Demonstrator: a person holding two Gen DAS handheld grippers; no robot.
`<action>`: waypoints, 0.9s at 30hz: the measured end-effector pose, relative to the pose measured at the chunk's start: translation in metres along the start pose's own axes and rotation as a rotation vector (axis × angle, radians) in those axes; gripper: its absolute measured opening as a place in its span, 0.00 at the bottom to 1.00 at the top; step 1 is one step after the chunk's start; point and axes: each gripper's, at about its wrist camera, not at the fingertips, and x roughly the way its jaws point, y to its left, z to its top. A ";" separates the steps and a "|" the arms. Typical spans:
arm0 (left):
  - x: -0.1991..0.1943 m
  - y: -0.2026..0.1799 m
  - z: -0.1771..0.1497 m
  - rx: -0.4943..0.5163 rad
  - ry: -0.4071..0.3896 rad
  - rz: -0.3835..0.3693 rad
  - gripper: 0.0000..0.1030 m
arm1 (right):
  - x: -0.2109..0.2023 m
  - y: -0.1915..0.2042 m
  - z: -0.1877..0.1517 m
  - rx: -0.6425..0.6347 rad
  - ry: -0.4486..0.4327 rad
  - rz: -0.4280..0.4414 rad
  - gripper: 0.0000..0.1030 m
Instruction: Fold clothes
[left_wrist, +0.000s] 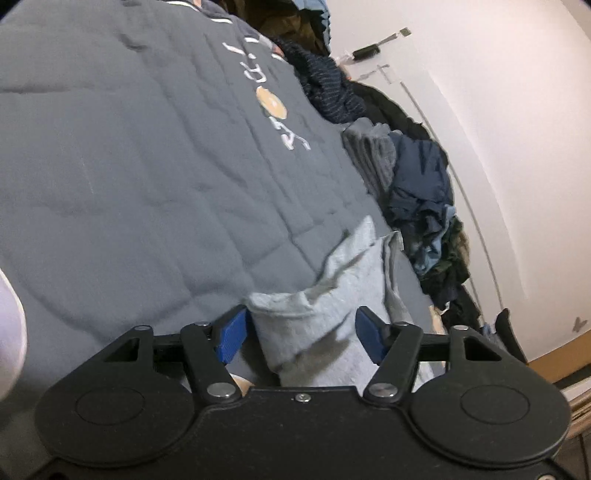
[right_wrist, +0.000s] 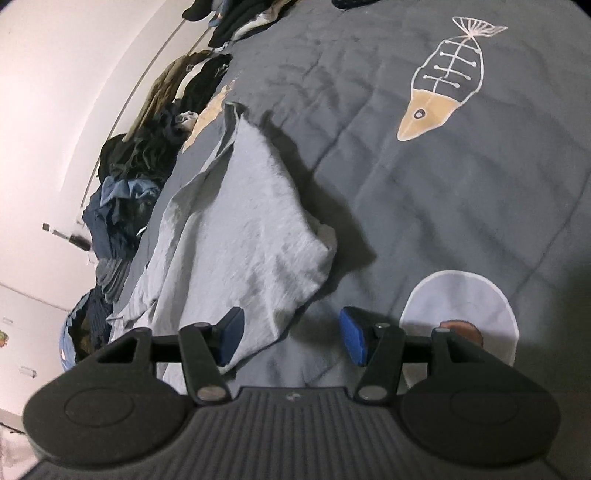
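A light grey garment (left_wrist: 317, 314) lies bunched on the dark grey bed cover (left_wrist: 129, 166). In the left wrist view a thick fold of it sits between the blue pads (left_wrist: 232, 336) of my left gripper (left_wrist: 301, 336). The jaws stand wide, one at each side of the fold, and no pinch shows. In the right wrist view the same garment (right_wrist: 251, 229) spreads away in a rumpled sheet. My right gripper (right_wrist: 291, 339) is open low over its near corner. The left pad (right_wrist: 231, 339) is over the cloth's edge and the right pad is over bare cover.
A long heap of dark clothes (left_wrist: 417, 184) (right_wrist: 129, 177) runs along the white wall (left_wrist: 498, 129). The cover bears a fish-skeleton print (right_wrist: 439, 85) and a white round patch (right_wrist: 458, 302). A pale shape (left_wrist: 9, 325) shows at the left edge.
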 end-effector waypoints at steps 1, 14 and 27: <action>0.001 0.000 0.000 0.003 0.007 0.002 0.40 | 0.001 -0.002 0.000 0.011 -0.009 0.003 0.55; -0.007 -0.010 0.014 0.088 0.002 -0.010 0.05 | 0.006 -0.013 0.012 0.073 -0.101 0.048 0.04; -0.014 -0.006 0.018 0.138 0.121 0.039 0.06 | -0.004 -0.009 0.031 0.031 -0.029 0.011 0.04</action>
